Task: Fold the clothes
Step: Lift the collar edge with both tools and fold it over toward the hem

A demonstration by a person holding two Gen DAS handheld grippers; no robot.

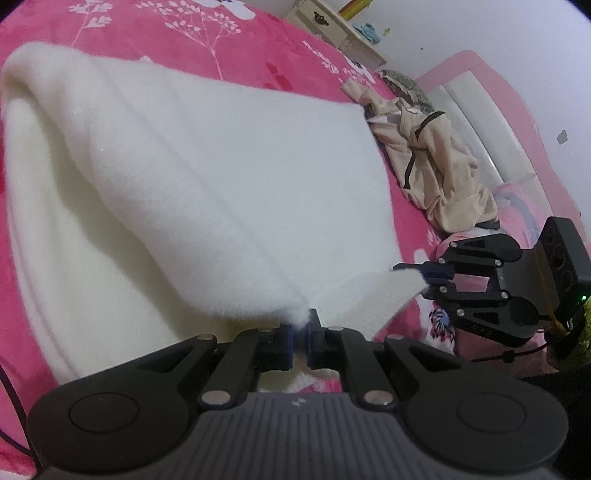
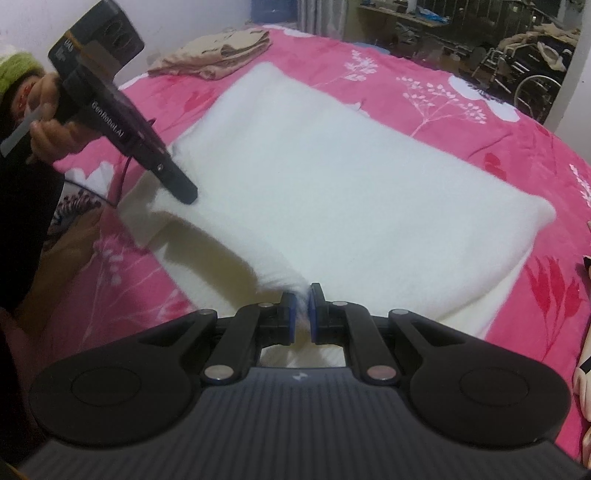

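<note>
Nearest the left wrist camera, the left gripper (image 1: 302,334) is seen with its blue-padded fingers drawn narrow, a corner of the white fleece garment (image 1: 207,192) being pinched between them. In the right wrist view, the right gripper (image 2: 303,314) is likewise nearly closed, and a tuft of the same white cloth is clamped between its pads.

The white fleece garment (image 2: 332,177) is spread across the pink bedspread (image 2: 461,110), its near edge being lifted off the bed by both grippers while the rest lies flat. A fold is formed along the left side in the left wrist view, where an upper layer is draped over a lower one. The two held corners are kept near each other: the right gripper (image 1: 428,275) is visible at the right edge of the left wrist view, with a white tip of fabric held between its fingers.

In the right wrist view, the left gripper (image 2: 184,194) is seen from the side, its handle being gripped by a hand (image 2: 51,122) with a green knitted cuff above it.

Beyond the white garment, a beige garment (image 1: 432,155) with dark trim is heaped on the bedspread near a pink headboard (image 1: 491,96). A cream bedside cabinet (image 1: 332,26) stands by the wall. A wheelchair (image 2: 532,81) is visible past the far side of the bed.
</note>
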